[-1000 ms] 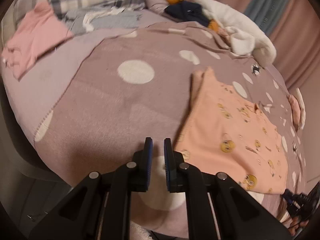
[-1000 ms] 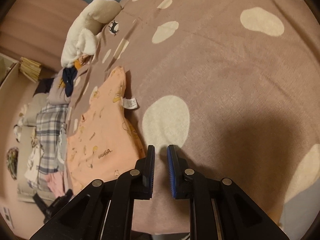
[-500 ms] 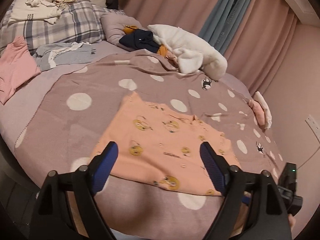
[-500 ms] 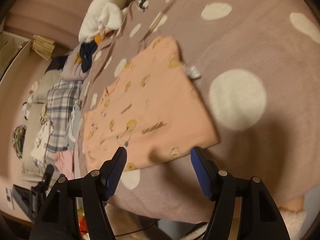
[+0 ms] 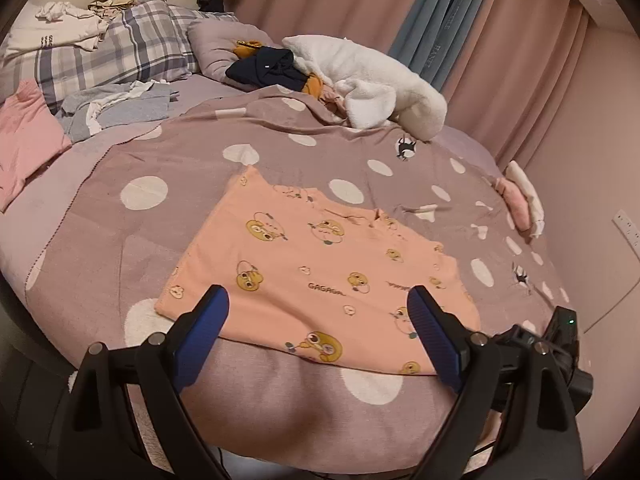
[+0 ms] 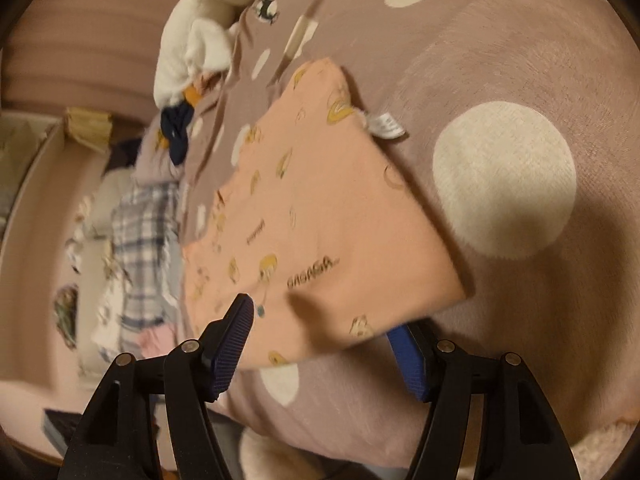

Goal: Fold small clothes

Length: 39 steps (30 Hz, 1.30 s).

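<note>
1. The left tool (image 5: 316, 316) is hanging over the near edge of the peach cartoon-print garment (image 5: 320, 264), and its jaws are opening, nearly as wide as they go. Nothing is pinched between them; the cloth is just lying under the gap.

2. The right tool (image 6: 320, 328) is sitting with its jaws spread too, released, hovering over the near corner of the same garment (image 6: 320, 216). It's not gripping anything as far as I can see, though that view is a bit blurry.

3. The garment is lying flat on the polka-dot blanket (image 5: 160, 240) on the bed, looking like a tidy rectangle with straight edges. A white care label (image 6: 386, 126) is poking out at one side edge.

4. My read on progress: this piece is looking at least partly folded, since no sleeves are sticking out. It might be needing one more fold to get compact, or it might be done. Honestly can't tell from here.

5. What's looking left: a pink piece (image 5: 24, 140) and a grey-and-white crumpled pile (image 5: 116, 108) are lying near the plaid pillow (image 5: 108, 52), plus a dark navy item (image 5: 268, 68) bunched beside a white fluffy throw (image 5: 372, 80). Some folded pink-and-white stuff (image 5: 520, 204) is sitting at the far right edge of the bed, so maybe that's the finished stack.

6. So I'm guessing plenty is still waiting.
</note>
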Each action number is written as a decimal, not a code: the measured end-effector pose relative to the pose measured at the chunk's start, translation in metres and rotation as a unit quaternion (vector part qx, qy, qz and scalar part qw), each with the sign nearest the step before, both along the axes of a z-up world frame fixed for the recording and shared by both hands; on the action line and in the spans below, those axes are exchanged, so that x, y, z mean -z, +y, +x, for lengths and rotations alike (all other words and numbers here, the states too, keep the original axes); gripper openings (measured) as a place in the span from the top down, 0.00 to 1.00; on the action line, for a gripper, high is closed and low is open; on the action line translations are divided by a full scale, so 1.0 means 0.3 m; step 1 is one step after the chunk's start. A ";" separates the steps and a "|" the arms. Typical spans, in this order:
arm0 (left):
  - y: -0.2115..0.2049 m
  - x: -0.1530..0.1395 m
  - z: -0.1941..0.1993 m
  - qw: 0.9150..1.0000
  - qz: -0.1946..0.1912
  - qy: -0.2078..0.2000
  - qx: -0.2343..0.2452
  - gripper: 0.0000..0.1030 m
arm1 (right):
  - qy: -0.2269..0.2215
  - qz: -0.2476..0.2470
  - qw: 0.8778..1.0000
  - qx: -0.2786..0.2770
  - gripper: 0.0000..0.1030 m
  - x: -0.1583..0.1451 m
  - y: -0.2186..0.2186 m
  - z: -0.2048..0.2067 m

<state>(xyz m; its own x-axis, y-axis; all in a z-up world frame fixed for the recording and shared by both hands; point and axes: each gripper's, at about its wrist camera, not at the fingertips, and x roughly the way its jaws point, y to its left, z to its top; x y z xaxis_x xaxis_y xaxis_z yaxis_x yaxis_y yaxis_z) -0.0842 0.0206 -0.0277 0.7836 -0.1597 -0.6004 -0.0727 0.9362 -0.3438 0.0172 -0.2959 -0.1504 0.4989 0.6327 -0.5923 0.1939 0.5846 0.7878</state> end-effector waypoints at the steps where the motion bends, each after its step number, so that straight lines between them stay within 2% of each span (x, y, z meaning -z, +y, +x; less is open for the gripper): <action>1: 0.000 0.003 -0.001 1.000 0.000 0.000 0.001 0.11 | -0.001 0.006 1.000 0.005 0.35 0.003 -0.004 0.001; 5: 0.001 0.014 0.011 1.000 0.003 0.009 0.005 0.11 | -0.011 0.034 0.999 0.032 0.35 0.014 -0.032 0.001; 9: 0.012 0.020 0.021 1.000 0.004 0.015 0.003 0.11 | -0.023 0.008 0.999 0.035 0.36 0.002 -0.027 0.002; 10: 0.015 0.022 0.024 1.000 0.006 0.017 0.002 0.11 | -0.022 -0.009 0.999 0.035 0.42 0.000 -0.021 0.002; 11: 0.018 0.024 0.027 1.000 0.008 0.021 0.000 0.11 | -0.015 -0.029 0.999 0.035 0.53 0.004 -0.016 0.005; 13: 0.027 0.028 0.028 1.000 0.008 0.025 -0.008 0.11 | -0.003 -0.053 0.998 0.034 0.64 0.017 -0.016 0.018; 15: 0.039 0.030 0.023 1.000 0.003 0.026 -0.014 0.10 | -0.008 -0.039 0.998 0.040 0.64 0.025 -0.030 0.009; 19: 0.043 0.027 0.018 0.999 0.004 0.027 -0.017 0.10 | -0.002 -0.047 0.998 0.044 0.83 0.042 -0.044 0.001; 22: 0.035 0.015 0.011 1.000 0.009 0.020 -0.010 0.10 | -0.004 -0.053 0.998 0.045 0.90 0.046 -0.040 0.004; 28: 0.007 -0.002 0.001 0.999 0.040 0.005 0.000 0.09 | -0.004 -0.067 0.997 0.041 0.90 0.037 -0.023 0.018; 39: -0.006 0.008 0.007 0.999 0.036 0.012 0.008 0.09 | -0.014 -0.101 0.994 0.034 0.90 0.022 0.008 0.022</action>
